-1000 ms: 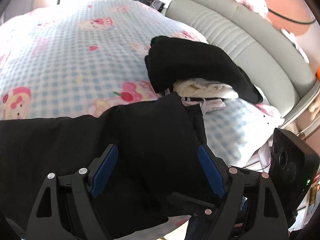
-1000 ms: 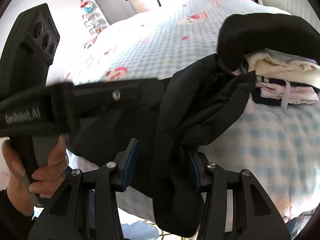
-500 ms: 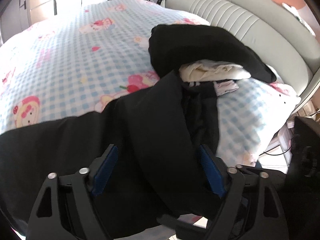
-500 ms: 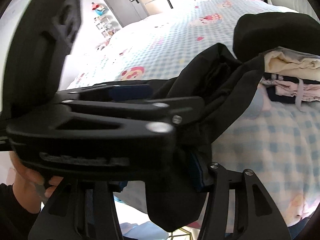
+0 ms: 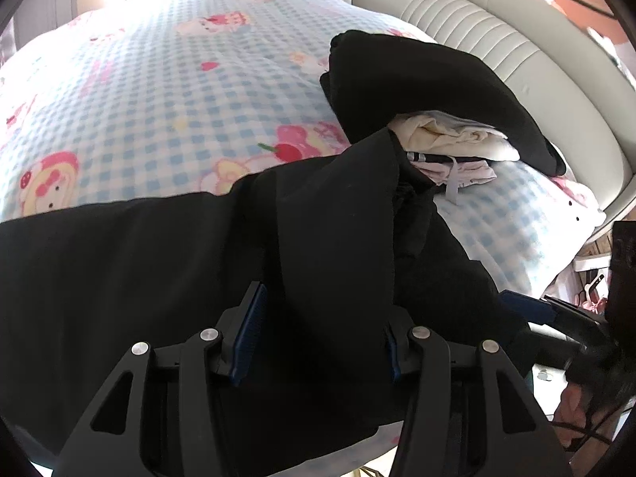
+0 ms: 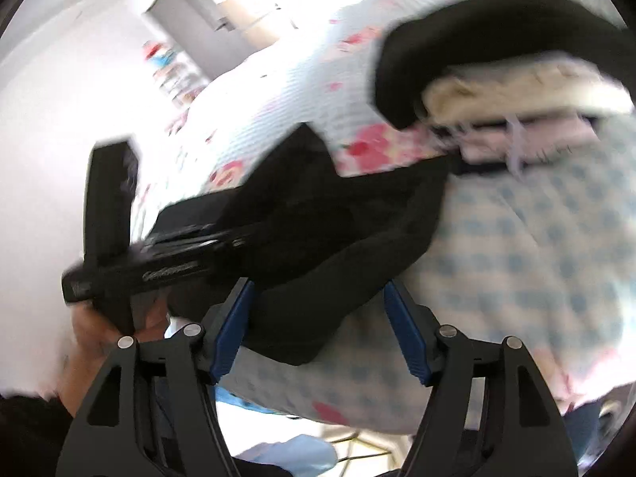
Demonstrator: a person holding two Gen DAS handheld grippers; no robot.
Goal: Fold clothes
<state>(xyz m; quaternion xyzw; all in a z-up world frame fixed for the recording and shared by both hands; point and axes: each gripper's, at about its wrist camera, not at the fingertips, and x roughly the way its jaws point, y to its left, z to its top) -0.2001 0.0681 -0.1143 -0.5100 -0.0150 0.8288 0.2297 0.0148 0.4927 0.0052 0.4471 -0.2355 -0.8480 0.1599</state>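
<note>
The black garment [image 5: 167,278] lies spread over the near edge of the bed, on the blue-checked cartoon blanket [image 5: 151,91], with one thick fold bunched up toward the middle. The left gripper [image 5: 318,338] is right down on that fold, jaws closing, the cloth filling the gap between the blue pads [image 5: 248,338]; whether they already pinch it I cannot tell. Over on the other side the right gripper [image 6: 318,326] is opening, jaws wide apart: the left pad sits against a hanging corner of the black cloth, the right pad stands clear of it with blanket showing in the gap. That view is smeared with blur.

Just behind the fold, nearly touching it, sits a pile of folded clothes [image 5: 449,147]: cream and pale pink pieces with a dark one draped on top. Beyond the pile runs the grey padded headboard [image 5: 536,63]. Across the room there is a grey door [image 6: 198,31] and a small shelf of colourful things beside it.
</note>
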